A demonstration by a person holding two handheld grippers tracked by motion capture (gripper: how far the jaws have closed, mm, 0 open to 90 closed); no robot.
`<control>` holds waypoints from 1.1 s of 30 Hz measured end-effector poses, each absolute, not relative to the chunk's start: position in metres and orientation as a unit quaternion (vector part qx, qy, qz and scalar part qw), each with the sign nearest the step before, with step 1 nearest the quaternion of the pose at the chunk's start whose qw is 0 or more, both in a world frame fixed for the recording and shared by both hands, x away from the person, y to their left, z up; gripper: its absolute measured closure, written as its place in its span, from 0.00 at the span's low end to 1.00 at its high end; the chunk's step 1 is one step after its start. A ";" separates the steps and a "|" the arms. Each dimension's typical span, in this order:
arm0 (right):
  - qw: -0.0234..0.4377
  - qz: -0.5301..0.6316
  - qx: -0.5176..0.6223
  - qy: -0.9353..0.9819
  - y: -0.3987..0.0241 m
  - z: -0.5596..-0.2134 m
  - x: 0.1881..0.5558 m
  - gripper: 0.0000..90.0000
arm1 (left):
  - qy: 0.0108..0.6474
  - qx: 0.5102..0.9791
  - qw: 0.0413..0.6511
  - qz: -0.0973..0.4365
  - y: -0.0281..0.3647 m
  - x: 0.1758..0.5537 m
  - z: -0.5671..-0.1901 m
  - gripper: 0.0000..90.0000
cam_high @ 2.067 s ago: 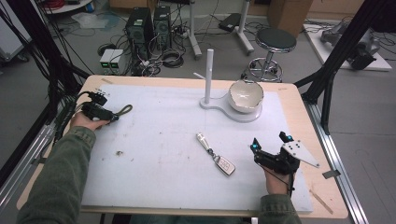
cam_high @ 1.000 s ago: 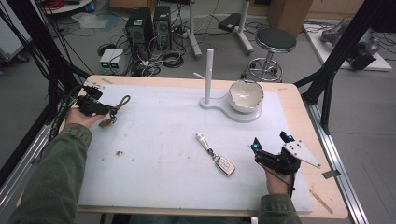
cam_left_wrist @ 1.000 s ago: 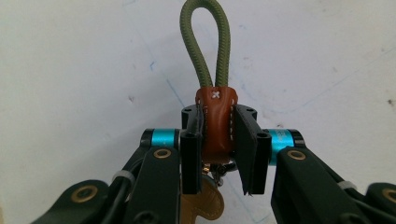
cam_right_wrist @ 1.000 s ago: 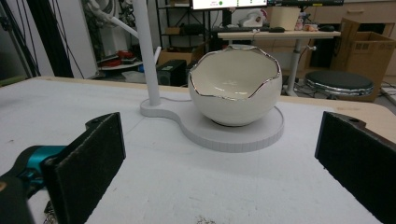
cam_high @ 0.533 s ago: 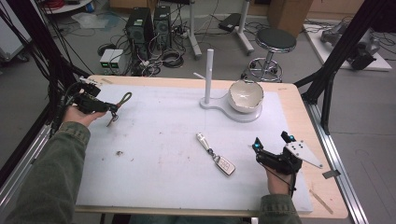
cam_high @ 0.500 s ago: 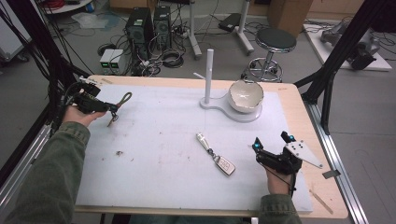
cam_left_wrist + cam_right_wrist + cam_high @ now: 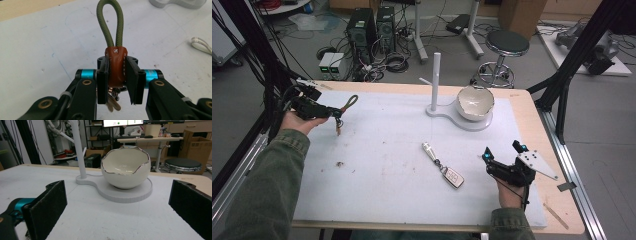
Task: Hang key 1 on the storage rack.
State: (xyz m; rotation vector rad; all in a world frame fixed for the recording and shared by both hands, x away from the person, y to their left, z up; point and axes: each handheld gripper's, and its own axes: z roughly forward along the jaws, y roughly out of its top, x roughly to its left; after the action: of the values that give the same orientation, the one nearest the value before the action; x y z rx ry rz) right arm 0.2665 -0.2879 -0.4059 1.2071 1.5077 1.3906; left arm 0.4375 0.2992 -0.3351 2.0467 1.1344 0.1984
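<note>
Left gripper [image 7: 117, 77]: my jaws pinch the brown leather tab of the keychain [image 7: 115, 67], its green cord loop pointing to twelve o'clock, keys hanging beneath.
Keychain position: lifted off the white mat [image 7: 387, 150], at nine o'clock on the table.
Right gripper [image 7: 503, 156]: my jaws spread wide, holding nothing, at four o'clock.
Bowl [image 7: 125, 167]: on its stand, at twelve o'clock from my right gripper.

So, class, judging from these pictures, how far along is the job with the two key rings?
Done: the left tool is shut on the brown leather tab of the green-loop keychain, lifted off the mat. In hand: carrying it. Left, probably: placing it, perhaps on the white stand or in the bowl; the car key fob lies untouched, the right tool open.
</note>
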 end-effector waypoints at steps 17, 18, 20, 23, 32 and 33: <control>0.365 0.548 0.469 0.589 -0.289 -0.406 0.267 0.01 | 0.401 0.815 0.406 0.102 0.264 0.434 -0.287 0.81; 0.365 0.548 0.469 0.589 -0.289 -0.406 0.267 0.01 | 0.401 0.815 0.406 0.102 0.262 0.435 -0.285 0.81; 0.365 0.548 0.470 0.589 -0.289 -0.406 0.268 0.01 | 0.396 0.818 0.404 0.104 0.259 0.437 -0.280 0.81; 0.365 0.547 0.471 0.588 -0.288 -0.406 0.268 0.01 | 0.393 0.817 0.408 0.108 0.255 0.441 -0.274 0.81; 0.363 0.547 0.468 0.592 -0.288 -0.407 0.269 0.01 | 0.379 0.821 0.414 0.105 0.240 0.449 -0.260 0.81; 0.362 0.547 0.469 0.591 -0.288 -0.407 0.269 0.01 | 0.375 0.822 0.416 0.104 0.238 0.449 -0.259 0.81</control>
State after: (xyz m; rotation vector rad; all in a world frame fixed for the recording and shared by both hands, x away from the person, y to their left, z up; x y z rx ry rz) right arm 0.2690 -0.2881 -0.4070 1.2075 1.5231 1.4089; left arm 0.4492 0.2380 -0.2587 2.0640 0.9427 0.2620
